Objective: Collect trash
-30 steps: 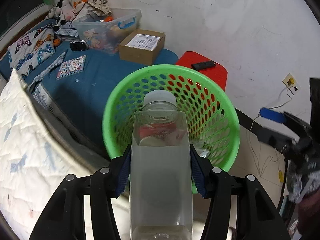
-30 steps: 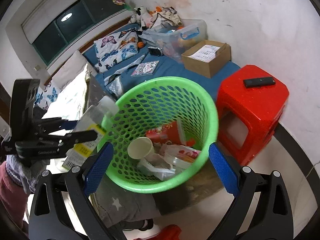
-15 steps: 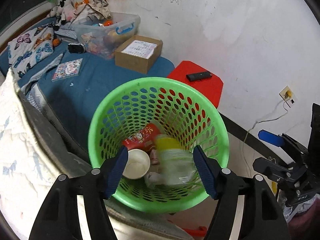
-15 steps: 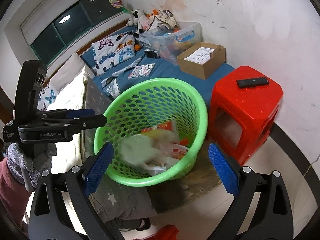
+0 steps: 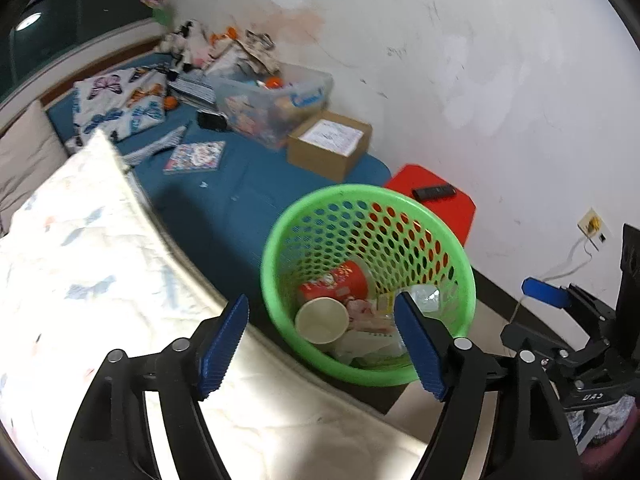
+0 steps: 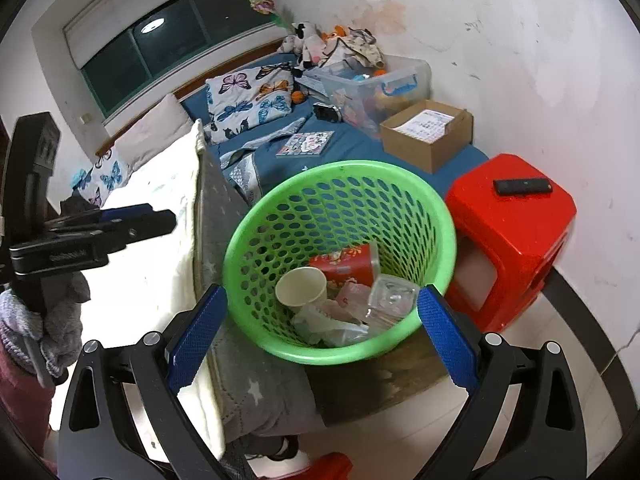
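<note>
Since the frame a second back, the clear bottle (image 5: 424, 296) had left my left gripper (image 5: 322, 342) and dropped into the green basket (image 5: 276, 280); its jaws had just been opening and stood wide with nothing between them. Left wrist view: basket sat beside the bed (image 5: 224, 200), holding a red cup (image 5: 340, 282), a paper cup (image 5: 322, 320) and wrappers. My right gripper (image 5: 560, 300) showed at the right edge.

Right wrist view: right gripper (image 6: 320, 336) was wide and empty, framing the basket (image 6: 240, 264). Bottle (image 6: 390, 300) lay on the trash heap by the red cup (image 6: 344, 262). Left gripper (image 6: 132, 220) hung off to the left over the white quilt (image 6: 160, 216). Red stool (image 6: 516, 224) with remote (image 6: 522, 187) stood just beside the basket.

I judged the drop step done. Next move called for spotting another piece of trash and steering an empty gripper to it; none was obvious from here.
</note>
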Motion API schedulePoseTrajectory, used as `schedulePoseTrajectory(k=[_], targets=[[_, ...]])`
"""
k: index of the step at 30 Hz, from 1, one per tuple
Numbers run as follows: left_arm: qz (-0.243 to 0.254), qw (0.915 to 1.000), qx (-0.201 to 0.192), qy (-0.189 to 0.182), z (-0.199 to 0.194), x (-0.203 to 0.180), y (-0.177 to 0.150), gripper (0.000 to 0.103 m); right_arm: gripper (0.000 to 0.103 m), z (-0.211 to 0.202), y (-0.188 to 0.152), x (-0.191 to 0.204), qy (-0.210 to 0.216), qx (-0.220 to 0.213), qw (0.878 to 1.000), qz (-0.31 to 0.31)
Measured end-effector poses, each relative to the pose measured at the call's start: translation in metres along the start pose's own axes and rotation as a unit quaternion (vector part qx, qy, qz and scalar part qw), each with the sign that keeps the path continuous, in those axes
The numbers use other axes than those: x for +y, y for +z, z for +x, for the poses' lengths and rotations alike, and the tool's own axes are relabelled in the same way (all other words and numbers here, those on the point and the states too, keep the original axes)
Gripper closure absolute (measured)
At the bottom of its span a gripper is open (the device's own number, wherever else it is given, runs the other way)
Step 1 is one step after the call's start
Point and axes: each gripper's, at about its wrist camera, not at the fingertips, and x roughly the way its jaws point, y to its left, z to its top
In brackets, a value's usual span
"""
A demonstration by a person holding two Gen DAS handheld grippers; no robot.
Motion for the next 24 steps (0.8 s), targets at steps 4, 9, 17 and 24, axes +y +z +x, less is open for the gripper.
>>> schedulePoseTrajectory(k=[4, 9, 17, 24], targets=[[-0.015, 0.9995, -0.022, 0.015, -0.021, 0.012, -0.01, 0.024, 0.008, 0.001, -0.002, 0.013, 0.001, 0.002, 1.0, -0.004], [-0.036, 0.998, -0.038, 0.037, -0.041, 0.029, -0.025, 0.019, 0.008, 0.002, -0.004, 0.03, 0.007, 0.006, 1.0, -0.012], [-0.065, 0.9936, -0.059, 0.072, -0.068, 0.052, -0.049, 0.011, 0.008, -0.001, -0.009, 0.057, 0.02, 0.004, 0.999, -0.028], [-0.089, 0.9886, -0.065, 0.103, -0.084, 0.073, -0.074, 0.009, 0.008, -0.002, -0.01, 0.076, 0.039, 0.007, 0.999, -0.036]])
